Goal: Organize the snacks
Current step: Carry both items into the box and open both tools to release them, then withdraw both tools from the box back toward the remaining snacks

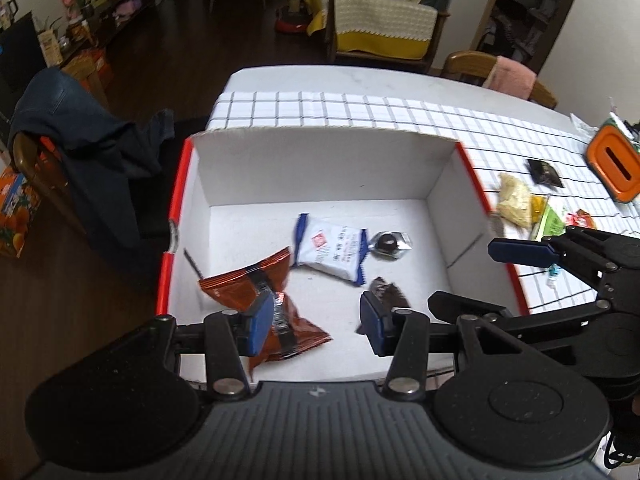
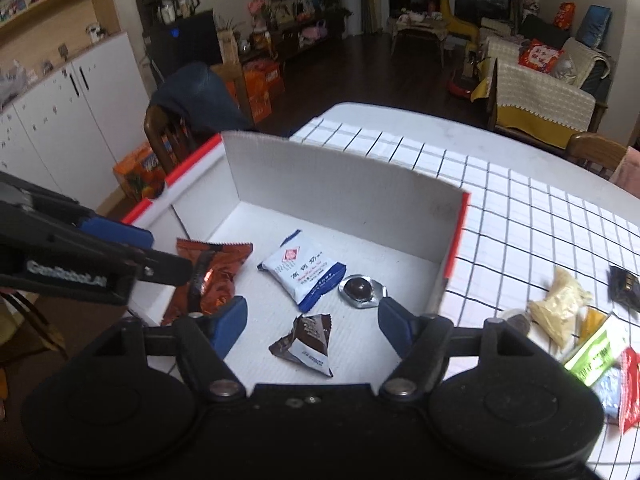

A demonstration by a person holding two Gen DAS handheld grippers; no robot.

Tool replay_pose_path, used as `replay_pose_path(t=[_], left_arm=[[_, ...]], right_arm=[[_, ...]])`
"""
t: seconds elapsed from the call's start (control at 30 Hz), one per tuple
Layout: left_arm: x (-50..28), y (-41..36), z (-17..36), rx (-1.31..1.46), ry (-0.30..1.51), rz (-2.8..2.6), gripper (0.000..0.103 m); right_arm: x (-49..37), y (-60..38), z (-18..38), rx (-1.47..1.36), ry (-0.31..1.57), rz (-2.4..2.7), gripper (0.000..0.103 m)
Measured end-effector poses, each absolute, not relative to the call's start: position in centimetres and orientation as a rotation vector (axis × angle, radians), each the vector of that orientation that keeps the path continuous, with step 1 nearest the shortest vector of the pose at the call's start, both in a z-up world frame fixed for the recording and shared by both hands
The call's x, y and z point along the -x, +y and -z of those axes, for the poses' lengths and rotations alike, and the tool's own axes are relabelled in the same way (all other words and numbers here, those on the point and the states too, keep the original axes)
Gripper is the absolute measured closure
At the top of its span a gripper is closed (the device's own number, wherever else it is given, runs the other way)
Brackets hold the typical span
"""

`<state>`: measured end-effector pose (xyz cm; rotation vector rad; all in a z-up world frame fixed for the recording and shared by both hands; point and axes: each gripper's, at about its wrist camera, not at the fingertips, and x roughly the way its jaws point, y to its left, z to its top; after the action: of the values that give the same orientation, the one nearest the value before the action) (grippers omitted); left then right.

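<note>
The right gripper hangs over the near part of the box with its jaws spread wide and nothing between the pads; a small dark brown and white triangular wrapper lies loose on the box floor just below them. The left gripper holds its jaws part open, also gripping nothing that I can make out (the crumpled orange-brown foil packet lies under its left pad, and whether the pad touches it I cannot tell).

Both hover above the white cardboard box with red edges, which stands on the bench under a white grid-checked cloth. Four snacks are in the box: those two, a white and blue pillow packet and a round dark sweet in silver foil.

So the sorting looks roughly half done. Still out on the cloth, well apart from the box on its right, sit a pale yellow bag, a green and white packet, a red wrapper, a light blue one and a small black sachet.
</note>
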<state>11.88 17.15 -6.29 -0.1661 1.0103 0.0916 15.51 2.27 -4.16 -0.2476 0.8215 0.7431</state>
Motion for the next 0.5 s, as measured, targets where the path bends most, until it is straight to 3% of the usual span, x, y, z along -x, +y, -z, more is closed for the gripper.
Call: replay_pose_path(t=[0.27, 0.5], left_arm=[[-10.8, 14.5, 4.4, 0.130, 0.941, -0.047, 0.054], [-10.4, 11.6, 3.1, 0.097, 0.876, -0.002, 0.035]], right_arm=[[-13.6, -1.6, 1.2, 0.160, 0.756, -0.709, 0.026], [-12.3, -5.9, -0.1, 0.069, 0.717, -0.651, 0.018]])
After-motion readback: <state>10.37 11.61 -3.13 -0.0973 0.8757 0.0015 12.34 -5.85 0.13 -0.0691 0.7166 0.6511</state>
